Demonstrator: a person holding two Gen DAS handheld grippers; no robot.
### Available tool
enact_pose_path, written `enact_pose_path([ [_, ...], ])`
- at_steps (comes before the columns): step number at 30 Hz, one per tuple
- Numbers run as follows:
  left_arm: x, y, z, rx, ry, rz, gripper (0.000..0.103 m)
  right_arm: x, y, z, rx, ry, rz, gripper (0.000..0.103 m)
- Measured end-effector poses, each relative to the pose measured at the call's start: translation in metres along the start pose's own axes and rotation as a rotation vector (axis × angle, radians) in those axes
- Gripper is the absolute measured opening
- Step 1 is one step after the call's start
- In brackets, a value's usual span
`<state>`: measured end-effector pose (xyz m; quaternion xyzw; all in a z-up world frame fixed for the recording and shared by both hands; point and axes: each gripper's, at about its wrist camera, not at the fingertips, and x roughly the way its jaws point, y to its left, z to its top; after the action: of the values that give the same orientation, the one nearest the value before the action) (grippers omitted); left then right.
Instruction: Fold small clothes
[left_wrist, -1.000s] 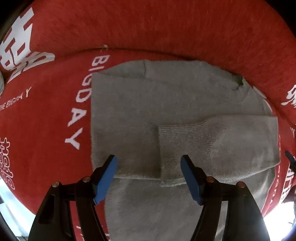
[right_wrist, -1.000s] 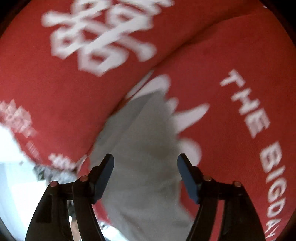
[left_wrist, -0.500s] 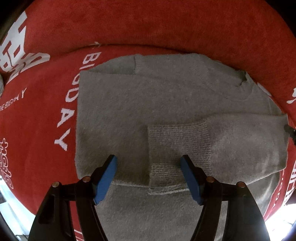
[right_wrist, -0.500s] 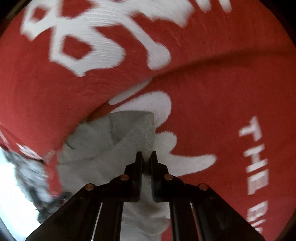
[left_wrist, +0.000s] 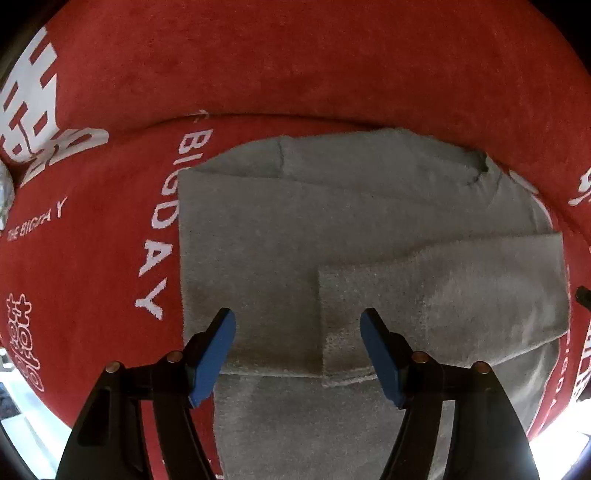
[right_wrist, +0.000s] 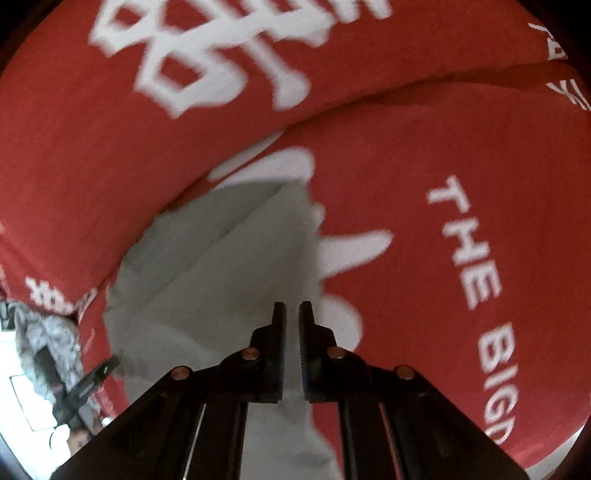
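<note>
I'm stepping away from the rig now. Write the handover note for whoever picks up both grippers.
Left hand-held gripper: open, above the grey sweater, gripping nothing.
Right hand-held gripper: jaws shut at the sweater's edge; grey fabric shows in the gap, probably pinched, but a firm hold cannot be confirmed.
Sweater: spread on the red blanket with white lettering.
Done: one sleeve is folded across the body, its cuff near the left gripper.
Left: probably bring the right-hand side over, then fold the body to finish.
</note>
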<state>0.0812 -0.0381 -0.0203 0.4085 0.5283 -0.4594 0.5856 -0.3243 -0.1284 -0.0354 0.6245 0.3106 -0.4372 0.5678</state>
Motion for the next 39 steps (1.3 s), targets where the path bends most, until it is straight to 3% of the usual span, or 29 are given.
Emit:
enact_pose_path([
  [5, 0.017, -0.001, -0.009, 0.006, 0.035, 0.054, 0.071, 0.013, 0.018, -0.027, -0.051, 0.039, 0.007, 0.008],
  [9, 0.017, 0.009, -0.016, 0.012, 0.024, 0.049, 0.071, 0.041, 0.022, -0.038, -0.061, 0.088, -0.053, 0.007],
  [14, 0.007, 0.016, -0.020, 0.026, 0.032, 0.071, 0.071, 0.032, 0.008, -0.043, 0.013, 0.091, -0.022, 0.007],
  [15, 0.006, 0.017, -0.022, 0.023, 0.036, 0.069, 0.071, 0.028, 0.008, -0.045, 0.026, 0.096, -0.018, 0.010],
  [17, 0.005, 0.019, -0.026, 0.018, 0.047, 0.065, 0.071, 0.024, 0.012, -0.050, 0.035, 0.104, -0.016, 0.028],
  [18, 0.004, 0.019, -0.027, 0.016, 0.051, 0.063, 0.071, 0.021, 0.014, -0.053, 0.037, 0.104, -0.021, 0.052],
  [19, 0.002, 0.020, -0.029, 0.014, 0.056, 0.057, 0.071, 0.017, 0.016, -0.056, 0.038, 0.101, -0.022, 0.068],
  [23, -0.005, 0.024, -0.035, 0.007, 0.076, 0.033, 0.071, 0.005, 0.025, -0.070, 0.043, 0.114, -0.002, 0.071],
  [25, -0.011, 0.024, -0.039, 0.016, 0.078, 0.027, 0.071, 0.003, 0.031, -0.079, 0.050, 0.132, 0.006, 0.082],
  [32, -0.027, 0.018, -0.050, 0.069, 0.100, 0.007, 0.071, 0.008, 0.052, -0.107, 0.060, 0.180, 0.035, 0.085],
  [36, -0.032, 0.008, -0.059, 0.090, 0.123, -0.026, 0.071, 0.010, 0.057, -0.117, 0.071, 0.196, 0.069, 0.095],
  [38, -0.033, 0.003, -0.062, 0.099, 0.127, -0.026, 0.096, 0.009, 0.058, -0.119, 0.070, 0.195, 0.085, 0.102],
  [39, -0.034, 0.001, -0.063, 0.103, 0.124, -0.019, 0.103, 0.008, 0.059, -0.120, 0.066, 0.191, 0.097, 0.103],
])
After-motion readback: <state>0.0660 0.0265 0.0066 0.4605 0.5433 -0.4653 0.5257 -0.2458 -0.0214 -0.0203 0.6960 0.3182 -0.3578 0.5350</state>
